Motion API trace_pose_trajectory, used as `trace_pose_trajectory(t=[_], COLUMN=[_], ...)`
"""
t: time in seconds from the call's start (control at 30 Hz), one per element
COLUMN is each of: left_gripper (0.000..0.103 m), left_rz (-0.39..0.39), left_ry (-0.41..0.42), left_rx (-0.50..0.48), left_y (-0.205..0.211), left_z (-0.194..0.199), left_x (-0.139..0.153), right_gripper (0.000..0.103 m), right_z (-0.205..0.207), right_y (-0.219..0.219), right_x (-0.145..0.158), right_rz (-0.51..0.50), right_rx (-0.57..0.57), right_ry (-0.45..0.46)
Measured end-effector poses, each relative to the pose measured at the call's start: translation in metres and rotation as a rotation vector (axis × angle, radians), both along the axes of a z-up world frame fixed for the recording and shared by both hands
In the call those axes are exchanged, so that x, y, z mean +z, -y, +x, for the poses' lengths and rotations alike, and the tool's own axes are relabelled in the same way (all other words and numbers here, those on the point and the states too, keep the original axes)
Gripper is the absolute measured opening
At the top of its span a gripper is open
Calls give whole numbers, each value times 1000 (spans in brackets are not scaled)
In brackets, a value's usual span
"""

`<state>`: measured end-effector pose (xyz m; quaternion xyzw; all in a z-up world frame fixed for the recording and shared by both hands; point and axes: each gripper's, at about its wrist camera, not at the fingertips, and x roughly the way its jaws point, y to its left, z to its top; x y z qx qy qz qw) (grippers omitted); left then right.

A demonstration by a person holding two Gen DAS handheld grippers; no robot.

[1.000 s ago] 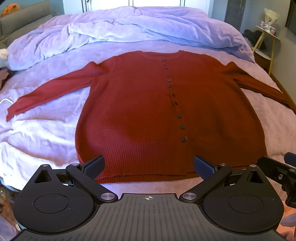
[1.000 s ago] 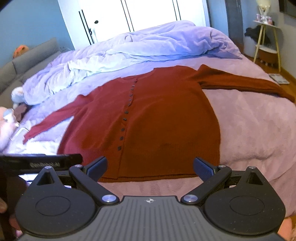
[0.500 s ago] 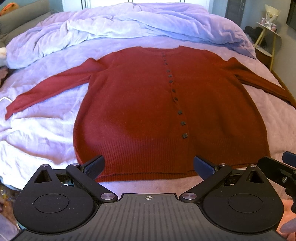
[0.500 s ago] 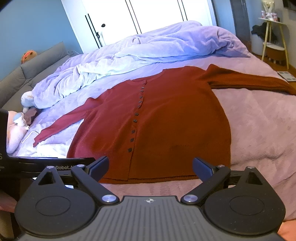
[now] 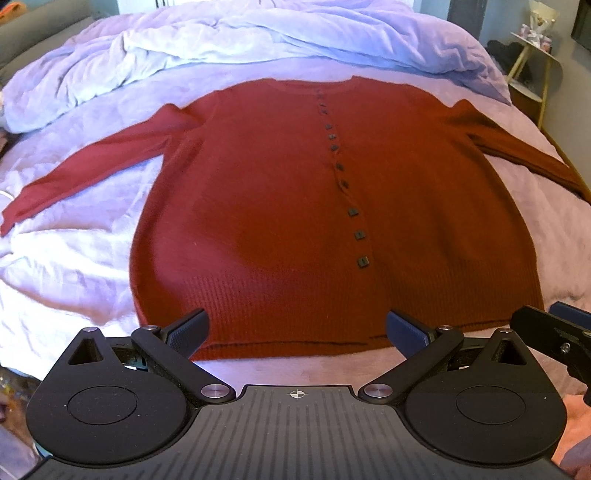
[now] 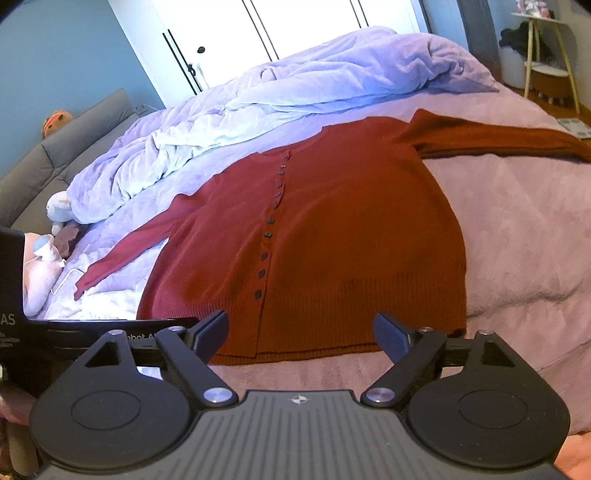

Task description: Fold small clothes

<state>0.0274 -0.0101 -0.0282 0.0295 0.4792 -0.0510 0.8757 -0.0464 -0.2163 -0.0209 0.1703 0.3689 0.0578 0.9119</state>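
Note:
A dark red buttoned cardigan lies flat and face up on the bed, sleeves spread out to both sides, hem toward me. It also shows in the right wrist view. My left gripper is open and empty, just short of the hem's middle. My right gripper is open and empty, over the hem near the button line. The right gripper's edge shows at the right of the left wrist view.
The pale pink bed cover lies under the cardigan. A crumpled lilac duvet is piled at the far side. A soft toy and a grey sofa are at the left. A small side table stands at the far right.
Both grippers have moved forward toward the cardigan's hem, which now looks larger and nearer. The right view has tilted and swung. Both jaws stay open.

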Motion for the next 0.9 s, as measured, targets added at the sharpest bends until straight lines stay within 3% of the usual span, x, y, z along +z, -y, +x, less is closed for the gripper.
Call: trace_pose_trajectory(t=[0.2,0.43,0.57,0.63,0.8,0.9], left_gripper=[103,103,103,103,103,103], left_rz=[-5,9,21,20,1,9], left_ry=[-26,-32,-28,-28,-30,-35], left_rx=[-3,3,17,33,79,83], left_y=[3,5,5,5,3,3], left_z=[8,21,35,43,60,70], left_x=[-8,-12,-14,-16,-22,-26], right_gripper=[70,70,68,57,45,46], right_z=[7,18,36,49,80,96], right_y=[9,34,86,125,222,277], right_x=[-10,-17,-20,-24,-41,-58], right_rz=[62,131,120,149,217,282], right_rx=[11,-37,-191,-293,-540,-697], right_ry=[-23,-22,17,33,75,81])
